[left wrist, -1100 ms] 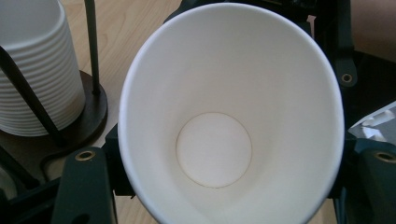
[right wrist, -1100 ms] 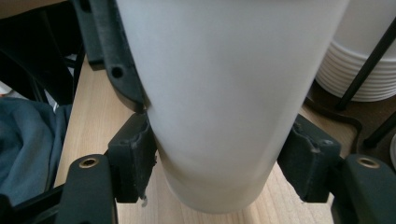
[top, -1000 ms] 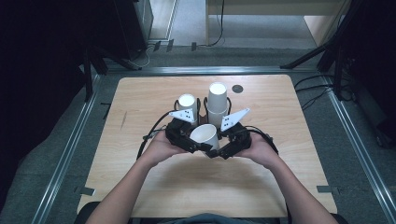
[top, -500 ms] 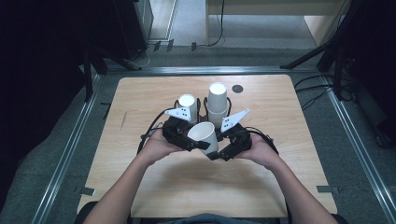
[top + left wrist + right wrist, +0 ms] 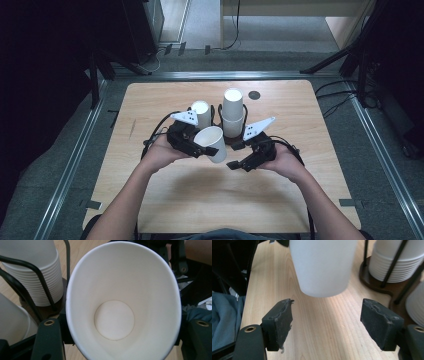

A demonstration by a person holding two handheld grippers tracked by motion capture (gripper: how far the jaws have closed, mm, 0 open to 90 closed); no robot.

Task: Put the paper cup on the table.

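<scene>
high view: above a light wooden table [image 5: 170, 200], a person's two hands meet at mid-table, each holding a black gripper. the left gripper [image 5: 207, 149] clamps a single white paper cup [image 5: 212, 143], tilted with its mouth turned toward the person, its jaws set on opposite sides of the cup wall. the right gripper [image 5: 235, 156] sits just beside the cup's base, its jaws spread and having just been opening, with nothing pressed between them. behind the hands stands a dark wire cup holder [image 5: 216, 112] carrying a short stack of cups [image 5: 201, 113] and a taller stack [image 5: 233, 112]; a small dark disc [image 5: 254, 95] lies on the table beyond.

left gripper view: the paper cup [image 5: 122, 302] is seen mouth-on between the jaws, its round rim squeezed to an oval by the grip and its flat bottom showing inside. the ribbed rims of a stack [image 5: 37, 277] inside the black wire holder [image 5: 35, 275] sit at left.

right gripper view: the right gripper [image 5: 327, 317] has its two worn black pads wide apart over bare wood. the cup [image 5: 322, 265] hangs ahead of the pads, touching neither. stacked cup rims [image 5: 397, 262] and the holder's dark base [image 5: 374, 281] lie at right.
</scene>
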